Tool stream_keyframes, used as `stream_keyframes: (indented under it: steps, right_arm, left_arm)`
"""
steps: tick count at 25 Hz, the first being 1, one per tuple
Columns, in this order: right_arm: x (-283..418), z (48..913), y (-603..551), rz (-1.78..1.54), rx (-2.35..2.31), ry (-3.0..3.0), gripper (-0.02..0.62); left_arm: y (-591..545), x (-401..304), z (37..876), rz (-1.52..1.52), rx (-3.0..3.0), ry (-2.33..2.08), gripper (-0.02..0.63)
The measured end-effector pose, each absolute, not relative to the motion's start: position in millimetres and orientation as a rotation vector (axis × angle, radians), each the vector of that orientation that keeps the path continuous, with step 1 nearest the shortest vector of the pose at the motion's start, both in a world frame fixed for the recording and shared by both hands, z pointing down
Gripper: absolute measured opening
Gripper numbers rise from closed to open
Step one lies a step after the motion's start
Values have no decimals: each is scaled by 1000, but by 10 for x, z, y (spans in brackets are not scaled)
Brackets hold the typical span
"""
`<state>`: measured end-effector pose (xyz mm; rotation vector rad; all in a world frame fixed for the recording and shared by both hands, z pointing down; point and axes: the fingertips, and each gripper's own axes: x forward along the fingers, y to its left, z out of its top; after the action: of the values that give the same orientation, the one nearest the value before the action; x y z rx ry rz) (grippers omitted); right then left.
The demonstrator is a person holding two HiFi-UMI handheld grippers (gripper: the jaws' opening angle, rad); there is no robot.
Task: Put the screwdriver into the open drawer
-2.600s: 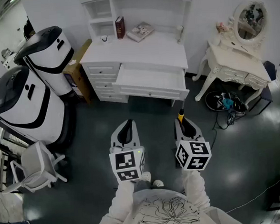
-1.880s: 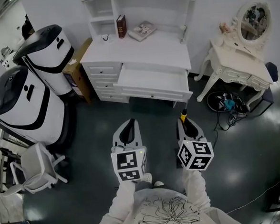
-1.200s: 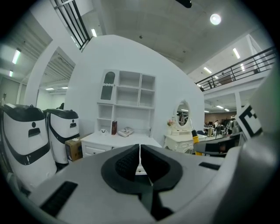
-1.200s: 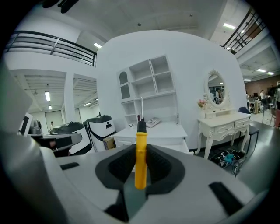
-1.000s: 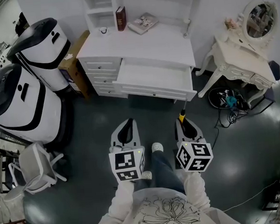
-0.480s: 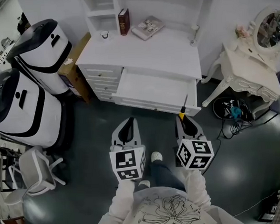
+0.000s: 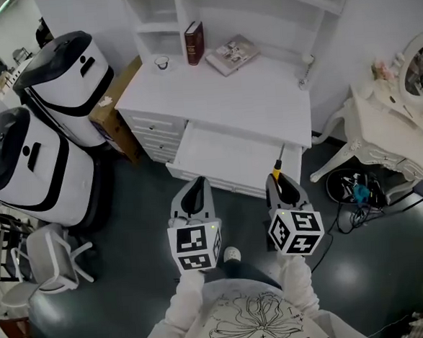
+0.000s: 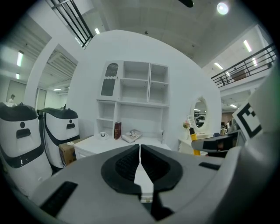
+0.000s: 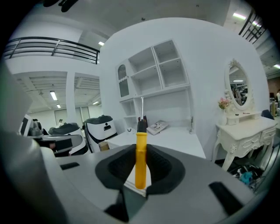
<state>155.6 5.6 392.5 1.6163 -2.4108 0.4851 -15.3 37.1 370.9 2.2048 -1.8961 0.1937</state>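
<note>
A screwdriver [image 9: 141, 153] with a yellow handle and a thin metal shaft sticks forward out of my right gripper [image 7: 278, 181], which is shut on its handle. In the head view the screwdriver [image 7: 276, 169] points its shaft at the front right corner of the open drawer [image 7: 229, 156] of the white desk [image 7: 264, 96]. The drawer is pulled out and looks empty. My left gripper [image 7: 193, 193] hangs just in front of the drawer's front edge, its jaws shut with nothing between them. In the left gripper view the left gripper [image 8: 140, 162] faces the desk's shelves.
Two big white and black machines [image 7: 57, 74] stand left of the desk, with a cardboard box [image 7: 117, 106] between. A book [image 7: 193, 43], a magazine [image 7: 232, 53] and a small cup [image 7: 162, 62] sit on the desk. A cream dressing table [image 7: 393, 127] and cables [image 7: 357, 190] lie right.
The person has walked toward the desk, so the open drawer is now much closer to both grippers. The right gripper still holds the screwdriver, its tip now near the drawer's front.
</note>
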Motion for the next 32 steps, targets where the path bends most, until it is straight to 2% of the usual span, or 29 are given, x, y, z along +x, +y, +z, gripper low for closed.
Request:
stream_keyframes:
  steps: [11,32]
  right_arm:
    - [1579,4153,-570,550,1542,-2403,71]
    - [960,4522,-2043,592,1461,-2337,71]
  left_arm:
    - [-208,-79,3905,243,2138,-1894,9]
    - [-1723,-668,4258,309,2111,-1829,9]
